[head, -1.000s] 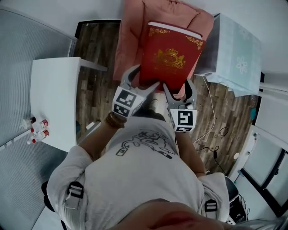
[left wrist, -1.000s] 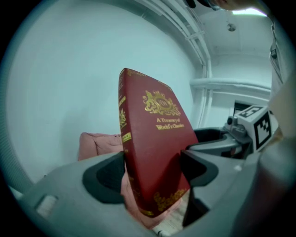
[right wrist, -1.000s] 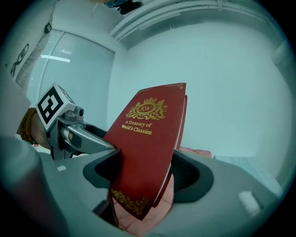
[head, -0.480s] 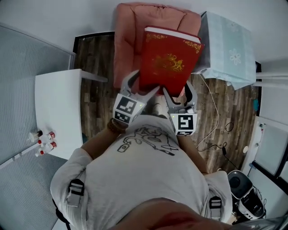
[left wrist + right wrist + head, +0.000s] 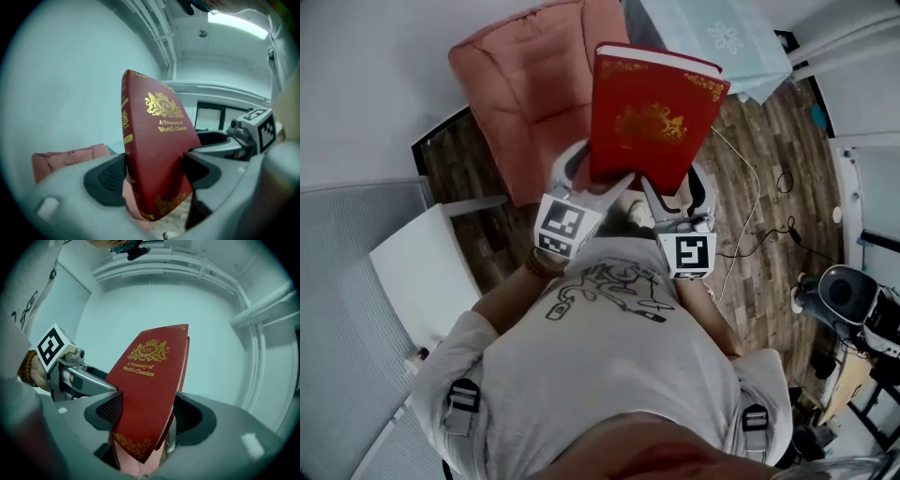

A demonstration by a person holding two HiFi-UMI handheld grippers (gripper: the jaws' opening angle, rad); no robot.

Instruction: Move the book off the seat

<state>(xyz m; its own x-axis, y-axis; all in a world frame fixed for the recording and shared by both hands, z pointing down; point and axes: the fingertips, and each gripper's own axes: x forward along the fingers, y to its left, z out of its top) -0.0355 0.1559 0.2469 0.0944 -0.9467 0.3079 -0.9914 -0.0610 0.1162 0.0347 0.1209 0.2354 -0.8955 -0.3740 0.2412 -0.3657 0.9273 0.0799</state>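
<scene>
Book (image 5: 652, 117): red hardcover, gold crest and corner scrollwork (title reads "A Treasury of World's Classics"). Closed, front cover up, raised in the air. Near corners clamped in left gripper (image 5: 598, 180) and right gripper (image 5: 667, 192). Seat (image 5: 530, 89): salmon cushioned chair, lower left of the book, not touching it.

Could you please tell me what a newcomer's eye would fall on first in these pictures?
First comes the big red book with its gold crest, held up in the air at the middle of the head view. The left gripper and the right gripper each clamp its near edge, side by side. Behind it, at upper left, stands the pink seat, with nothing on the part that shows.
</scene>
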